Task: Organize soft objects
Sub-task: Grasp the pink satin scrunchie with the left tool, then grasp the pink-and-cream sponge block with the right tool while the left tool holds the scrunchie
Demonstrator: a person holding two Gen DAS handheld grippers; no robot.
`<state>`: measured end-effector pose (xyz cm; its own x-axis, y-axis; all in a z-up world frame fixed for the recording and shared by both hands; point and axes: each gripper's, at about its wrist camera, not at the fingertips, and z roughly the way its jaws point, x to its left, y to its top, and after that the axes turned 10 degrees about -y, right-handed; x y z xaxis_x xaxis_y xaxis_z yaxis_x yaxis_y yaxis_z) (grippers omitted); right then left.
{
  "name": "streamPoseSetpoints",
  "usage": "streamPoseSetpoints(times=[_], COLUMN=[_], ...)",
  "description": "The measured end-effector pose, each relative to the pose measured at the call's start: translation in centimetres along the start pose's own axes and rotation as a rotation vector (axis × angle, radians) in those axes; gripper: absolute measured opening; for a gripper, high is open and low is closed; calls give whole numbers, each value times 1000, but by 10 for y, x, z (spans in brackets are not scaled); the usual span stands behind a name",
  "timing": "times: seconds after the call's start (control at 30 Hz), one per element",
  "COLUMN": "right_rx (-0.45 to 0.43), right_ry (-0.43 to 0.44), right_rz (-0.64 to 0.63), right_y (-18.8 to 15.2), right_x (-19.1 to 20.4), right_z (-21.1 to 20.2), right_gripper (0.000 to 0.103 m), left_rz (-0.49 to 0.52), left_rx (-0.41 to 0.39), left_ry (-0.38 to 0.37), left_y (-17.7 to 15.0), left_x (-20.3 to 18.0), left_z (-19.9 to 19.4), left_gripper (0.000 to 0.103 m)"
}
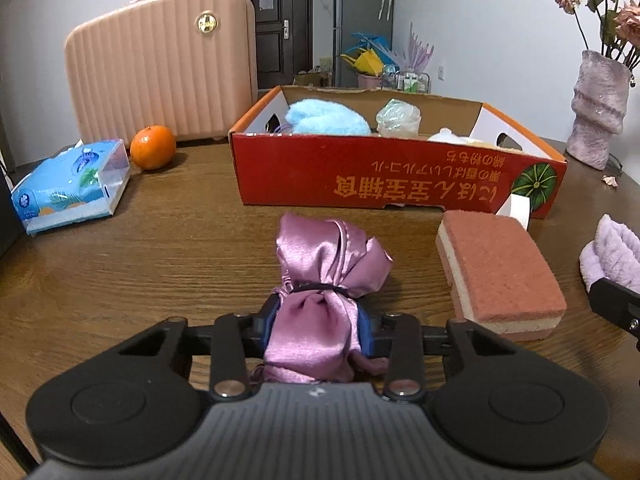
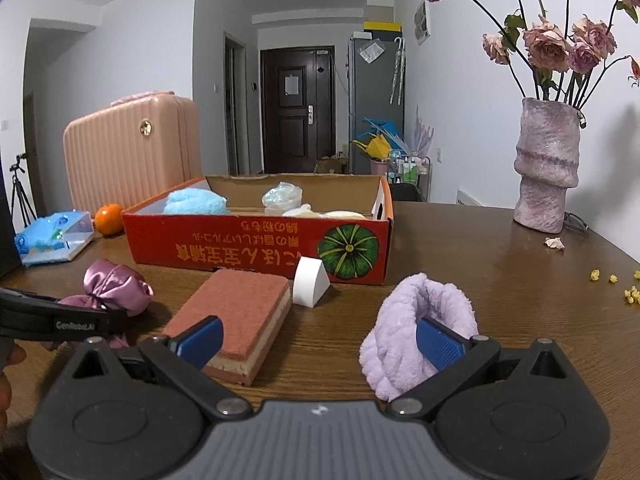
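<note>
My left gripper [image 1: 318,328] is shut on a pink satin bundle [image 1: 328,264] tied with a dark band, which rests on the wooden table [image 1: 160,264]. In the right wrist view the same satin bundle [image 2: 114,286] lies at the left. My right gripper [image 2: 320,340] stands wide open and holds nothing. A lilac fluffy towel [image 2: 420,312] lies against its right finger, and a terracotta sponge [image 2: 240,312] lies just beyond its left finger. The red cardboard box [image 2: 248,248] behind holds a blue fluffy item [image 2: 196,202], a clear crinkled wrap [image 2: 282,196] and a cream soft item [image 2: 320,213].
A white wedge [image 2: 310,286] leans at the box's front. A tissue pack [image 1: 72,186], an orange [image 1: 153,147] and a pink suitcase [image 1: 164,64] stand at the back left. A vase of dried roses [image 2: 546,168] is at the right, with yellow crumbs [image 2: 630,296] near the table edge.
</note>
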<state>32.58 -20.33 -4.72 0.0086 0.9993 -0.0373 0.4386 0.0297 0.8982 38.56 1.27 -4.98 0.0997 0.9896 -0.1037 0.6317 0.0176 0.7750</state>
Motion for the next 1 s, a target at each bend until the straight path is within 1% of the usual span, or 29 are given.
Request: streamPoseSetpoints(times=[0.27, 0.5, 0.67, 0.83, 1.0], right_rx=[-23, -39, -34, -33, -12], right_ry=[-3, 14, 39, 60, 55], right_rz=[-8, -17, -53, -100, -141], right_y=[0, -2, -3, -3, 0], right_x=[2, 11, 25, 43, 63], right_z=[-2, -6, -4, 0, 11], right_gripper=[103, 103, 103, 103, 103], left_rz=[-1, -20, -36, -27, -30], left_rx=[-34, -92, -113, -129, -141], left_ry=[12, 39, 51, 67, 70], left_y=[2, 4, 5, 4, 3], left_x=[2, 11, 21, 27, 33], left_z=[-9, -23, -30, -37, -43], left_gripper=[38, 38, 38, 38, 38])
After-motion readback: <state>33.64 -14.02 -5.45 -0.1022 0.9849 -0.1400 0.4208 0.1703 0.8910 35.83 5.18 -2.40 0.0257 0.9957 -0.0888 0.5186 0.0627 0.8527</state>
